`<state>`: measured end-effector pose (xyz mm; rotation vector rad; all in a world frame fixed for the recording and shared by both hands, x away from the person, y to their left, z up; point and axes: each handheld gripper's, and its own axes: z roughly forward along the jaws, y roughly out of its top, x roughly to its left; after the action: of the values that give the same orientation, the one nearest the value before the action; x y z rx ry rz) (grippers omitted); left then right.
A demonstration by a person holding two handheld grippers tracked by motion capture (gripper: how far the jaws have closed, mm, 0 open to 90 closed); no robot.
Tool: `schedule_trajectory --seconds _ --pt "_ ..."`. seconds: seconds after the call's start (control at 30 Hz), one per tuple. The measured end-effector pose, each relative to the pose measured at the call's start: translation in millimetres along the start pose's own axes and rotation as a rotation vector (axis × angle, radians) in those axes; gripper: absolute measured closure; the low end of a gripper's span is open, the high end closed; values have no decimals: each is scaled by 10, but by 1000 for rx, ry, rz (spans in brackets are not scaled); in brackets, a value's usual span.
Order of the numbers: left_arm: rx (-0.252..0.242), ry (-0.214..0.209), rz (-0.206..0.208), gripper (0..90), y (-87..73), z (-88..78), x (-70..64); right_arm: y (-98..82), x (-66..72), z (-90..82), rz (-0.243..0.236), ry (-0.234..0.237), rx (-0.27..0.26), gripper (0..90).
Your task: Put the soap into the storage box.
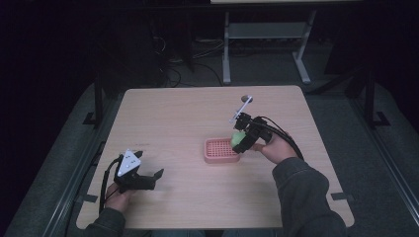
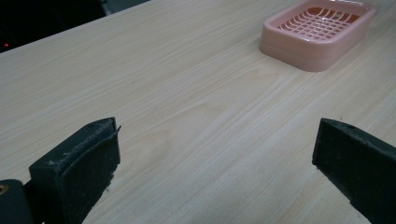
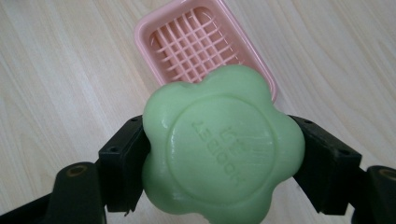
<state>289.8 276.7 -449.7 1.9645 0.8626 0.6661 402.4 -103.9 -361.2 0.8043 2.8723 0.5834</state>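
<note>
A green flower-shaped soap (image 3: 219, 144) sits closest to the lens in the right gripper view, pinched from both sides between the two black jaws of the right gripper (image 3: 219, 158). Its raised round face carries embossed lettering, seen reversed and too soft to read with any certainty. Behind it lies a pink soap dish (image 3: 154, 35) with a slatted grid floor, resting flat on the pale wooden table (image 3: 56, 70). In the high view the right gripper (image 1: 240, 140) holds the soap (image 1: 238, 137) at the dish's (image 1: 217, 157) right end, just above its rim, with the person's right hand (image 1: 276, 148) behind it.

The left gripper (image 1: 148, 177) rests low near the table's (image 1: 188, 108) front left corner, well apart from the dish, held by the left hand (image 1: 117, 196). In the left gripper view its jaws stand wide apart with nothing between them, bare tabletop (image 2: 187, 93) showing in the gap and the dish (image 2: 308, 51) farther off at the upper right.
</note>
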Motion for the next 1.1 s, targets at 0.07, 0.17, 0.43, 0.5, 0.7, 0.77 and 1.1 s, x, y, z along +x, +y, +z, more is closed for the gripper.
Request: schedule_trajectory --seconds 0.07,0.17,0.43,0.5,0.7,0.77,1.1 --pt "0 0 -1 2 1 0 1 27 2 -1 -2 0 -1 259" --pt "1 1 -1 2 0 0 3 49 5 8 -4 1 -9 259" --pt "-2 1 -3 2 0 4 5 100 2 84 -9 8 3 259" --pt "0 1 -1 2 -1 4 5 115 -1 103 -8 9 3 259" --pt "-1 1 -3 2 0 1 3 145 -10 146 -3 13 0 259" --pt "-2 0 -4 2 0 1 3 150 -12 160 -5 16 -6 259" --pt "-2 -1 -2 2 1 0 2 177 -35 250 6 18 3 259"
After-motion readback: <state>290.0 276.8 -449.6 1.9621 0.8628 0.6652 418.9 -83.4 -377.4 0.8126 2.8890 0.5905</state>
